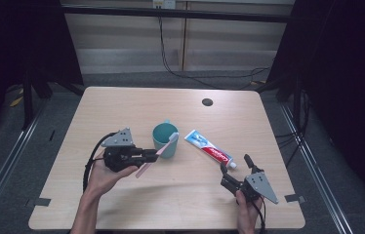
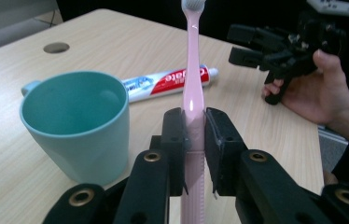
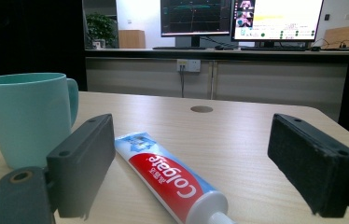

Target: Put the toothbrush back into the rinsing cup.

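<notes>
Clearly the step in hand was getting the pink toothbrush point(image 2: 194, 93) into the teal mug point(image 2: 77, 123) — or so it read from the pose. The left hand-held gripper point(image 2: 193, 140) had its jaws clamped on the handle, about mid-length, with the white bristle head pointing away from it. In the high view the brush head sat at the mug's rim point(image 1: 172, 138), just ahead of the jaws; whether it touched the rim could not be told. The mug stood upright on the surface point(image 1: 122, 107), just to one side of that hand-held gripper, handle turned away.

The next move probably called for tilting the brush over the opening and easing it down before letting go — a careless push could tip the mug.

The right hand-held gripper point(image 3: 191, 163) was spread wide and gripped nothing, low over the surface, with the toothpaste tube point(image 3: 168, 179) lying flat between and ahead of its jaws, cap end nearest. The tube was red, white and blue, capped, and lay apart from the mug.
</notes>
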The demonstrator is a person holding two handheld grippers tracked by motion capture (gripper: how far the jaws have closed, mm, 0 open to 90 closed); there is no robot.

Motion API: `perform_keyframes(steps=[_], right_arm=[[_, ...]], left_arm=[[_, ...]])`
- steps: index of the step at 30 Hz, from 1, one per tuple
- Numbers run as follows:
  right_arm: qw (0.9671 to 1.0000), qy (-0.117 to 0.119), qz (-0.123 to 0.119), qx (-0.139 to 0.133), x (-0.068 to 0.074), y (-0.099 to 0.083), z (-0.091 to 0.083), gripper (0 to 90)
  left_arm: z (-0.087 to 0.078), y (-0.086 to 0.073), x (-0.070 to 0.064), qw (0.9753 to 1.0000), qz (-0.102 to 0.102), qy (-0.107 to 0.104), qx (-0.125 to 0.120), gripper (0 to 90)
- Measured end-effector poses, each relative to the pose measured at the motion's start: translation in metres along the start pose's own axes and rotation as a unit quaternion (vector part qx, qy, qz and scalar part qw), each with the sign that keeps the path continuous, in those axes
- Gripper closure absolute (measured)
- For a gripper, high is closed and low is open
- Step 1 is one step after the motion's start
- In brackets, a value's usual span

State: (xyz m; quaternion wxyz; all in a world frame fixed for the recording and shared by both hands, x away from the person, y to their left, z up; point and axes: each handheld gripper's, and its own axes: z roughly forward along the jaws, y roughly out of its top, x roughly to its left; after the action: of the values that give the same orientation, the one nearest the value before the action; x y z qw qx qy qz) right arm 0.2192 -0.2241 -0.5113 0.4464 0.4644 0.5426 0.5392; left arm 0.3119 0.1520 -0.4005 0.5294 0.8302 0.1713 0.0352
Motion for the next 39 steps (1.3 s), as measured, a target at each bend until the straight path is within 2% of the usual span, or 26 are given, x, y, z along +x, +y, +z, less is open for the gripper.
perform_keyframes(steps=[10,18,21,26,29,33,37,39], right_arm=[[1.0000,-0.001,0.000,0.001,0.000,0.000,0.000,14.3],[1.0000,-0.001,0.000,0.000,0.000,0.000,0.000,14.3],[1.0000,-0.001,0.000,0.001,0.000,0.000,0.000,14.3],[1.0000,-0.001,0.001,-0.001,0.000,0.000,0.000,14.3],[1.0000,0.000,0.001,0.000,0.000,0.000,0.000,14.3],[1.0000,0.002,0.000,-0.001,0.000,0.000,0.000,14.2],[1.0000,0.002,0.001,-0.001,0.000,0.000,0.000,14.1],[1.0000,0.002,0.001,0.000,0.000,0.000,0.000,14.1]], left_arm=[[-0.004,0.005,0.003,0.9989,-0.004,0.011,-0.046,78.8],[-0.008,0.008,0.007,0.9962,-0.017,0.028,-0.081,78.8],[-0.009,0.014,0.007,0.9950,-0.014,0.034,-0.092,78.8],[-0.009,0.023,0.006,0.9933,-0.006,0.041,-0.108,78.8],[-0.008,0.027,0.009,0.9928,-0.011,0.046,-0.110,78.8],[-0.008,0.032,0.014,0.9909,-0.015,0.045,-0.126,78.8],[-0.007,0.037,0.018,0.9899,-0.014,0.049,-0.132,78.8],[-0.005,0.038,0.020,0.9903,-0.009,0.051,-0.129,78.8]])
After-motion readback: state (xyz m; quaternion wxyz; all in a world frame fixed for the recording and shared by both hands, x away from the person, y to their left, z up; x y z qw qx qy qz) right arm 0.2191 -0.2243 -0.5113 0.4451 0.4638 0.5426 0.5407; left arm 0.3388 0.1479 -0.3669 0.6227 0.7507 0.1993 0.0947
